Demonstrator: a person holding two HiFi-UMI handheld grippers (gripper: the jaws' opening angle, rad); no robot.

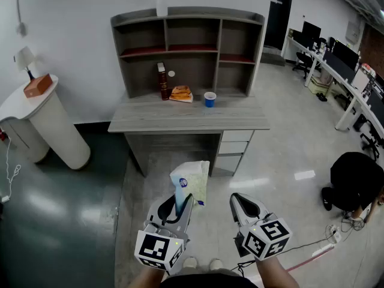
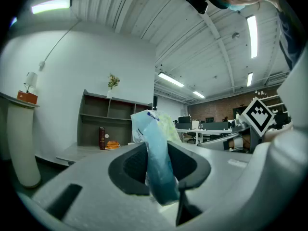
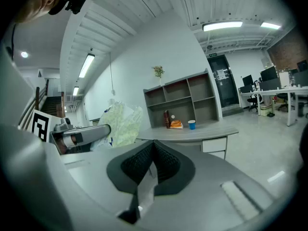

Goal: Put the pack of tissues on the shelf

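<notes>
Left gripper [image 1: 179, 207] pinches the tissues [image 1: 192, 182] upright, short of the desk [image 1: 150, 122]. Right gripper [image 1: 241, 204] sits beside it, jaws together and empty. Both point deskward.

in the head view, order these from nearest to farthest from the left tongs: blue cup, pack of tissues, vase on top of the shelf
1. pack of tissues, clamped in the left tongs
2. blue cup, on the desk ahead
3. vase, atop the shelf, farthest back

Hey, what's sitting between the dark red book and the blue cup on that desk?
A flat orange item lies on the desk between the book and the blue cup. The head view shows it best.
</notes>
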